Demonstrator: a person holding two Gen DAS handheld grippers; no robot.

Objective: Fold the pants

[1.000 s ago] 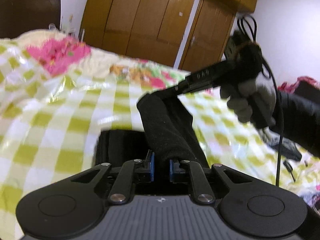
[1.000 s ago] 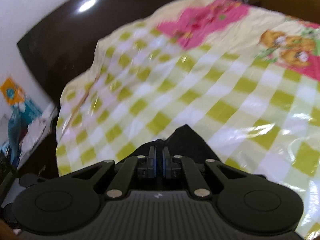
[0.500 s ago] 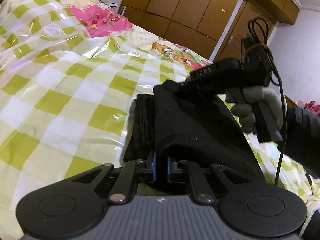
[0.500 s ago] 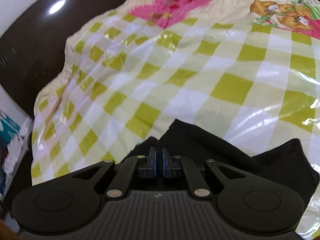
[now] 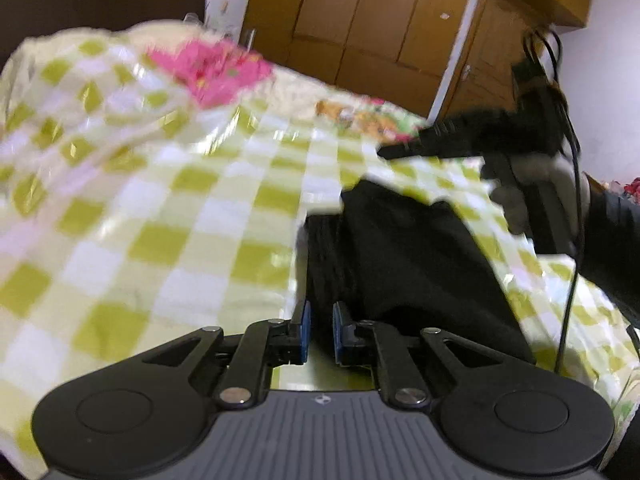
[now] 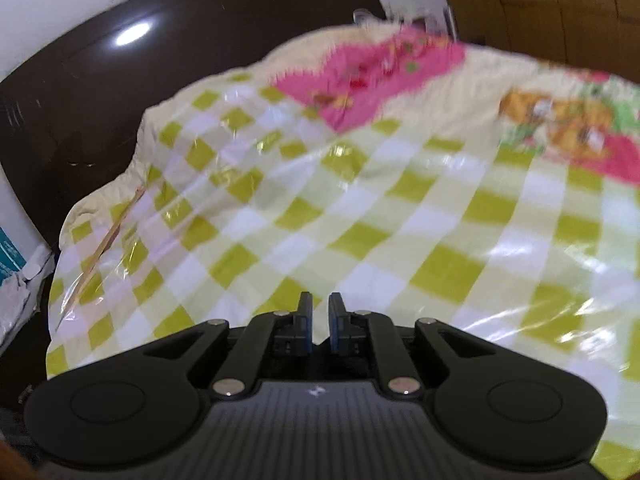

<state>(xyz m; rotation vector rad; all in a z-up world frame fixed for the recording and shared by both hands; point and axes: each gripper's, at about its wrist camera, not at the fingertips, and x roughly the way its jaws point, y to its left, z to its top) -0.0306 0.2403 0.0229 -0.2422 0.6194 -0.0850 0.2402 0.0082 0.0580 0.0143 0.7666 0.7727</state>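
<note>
The black pants (image 5: 404,256) lie folded in a stack on the green-and-white checked bedspread (image 5: 168,216), just ahead of my left gripper (image 5: 319,330). The left jaws stand slightly apart with nothing between them, right at the near edge of the pants. My right gripper (image 5: 384,153) shows in the left wrist view above and beyond the far end of the pants, held by a gloved hand. In the right wrist view the right gripper (image 6: 319,320) is slightly open and empty over the bedspread (image 6: 360,216); the pants are out of that view.
A wooden wardrobe (image 5: 372,28) stands behind the bed. A dark headboard (image 6: 100,92) runs along the bed's left side. A pink patch and a bear print (image 6: 560,120) mark the quilt's far part. A black cable (image 5: 568,280) hangs from the right gripper.
Both grippers have let go of the pants and drawn back. The folded flap now lies flat on the stack. The right gripper has lifted clear, so the pants left its view.
</note>
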